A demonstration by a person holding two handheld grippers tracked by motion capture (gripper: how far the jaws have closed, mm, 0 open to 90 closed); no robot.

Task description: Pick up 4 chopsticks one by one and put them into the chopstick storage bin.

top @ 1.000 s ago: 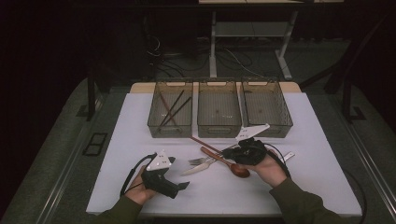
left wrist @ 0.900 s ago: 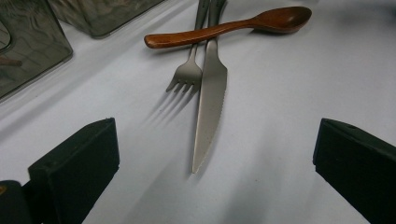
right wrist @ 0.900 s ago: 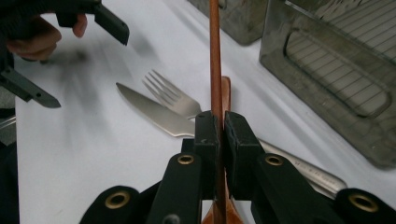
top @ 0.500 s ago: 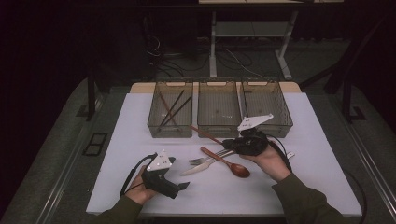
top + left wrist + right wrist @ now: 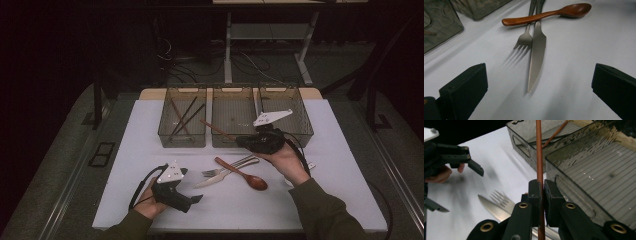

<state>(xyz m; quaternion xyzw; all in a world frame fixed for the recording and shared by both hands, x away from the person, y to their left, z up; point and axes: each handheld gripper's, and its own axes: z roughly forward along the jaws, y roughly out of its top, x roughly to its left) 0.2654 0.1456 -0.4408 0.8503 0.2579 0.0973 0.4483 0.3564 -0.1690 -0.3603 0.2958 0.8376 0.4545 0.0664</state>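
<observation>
The right claw [image 5: 244, 140] is clamped narrow on a reddish wooden chopstick [image 5: 216, 129], which it holds lifted off the white bench [image 5: 125, 150] just in front of the three smoky plastic bins at the centre of the high view; in the right gripper view the stick [image 5: 539, 150] runs straight up between the shut pads toward the top of the frame. The left bin [image 5: 182, 125] already holds several dark chopsticks lying aslant, the middle bin [image 5: 232, 122] looks bare, and the right bin [image 5: 295, 120] stands behind the right hand. The left claw [image 5: 196, 199] rests low at the lower left of the high view, jaws spread wide and holding nothing, facing the cutlery. A fork [image 5: 525, 37], a knife [image 5: 536, 57] and a brown wooden spoon [image 5: 544, 15] lie together on the bench between the hands. By my reading the step in hand is carrying the chopstick to its bin. The next move likely calls for swinging it leftward over the left bin, lining it up with the bin's length and clearing the rim before release.
</observation>
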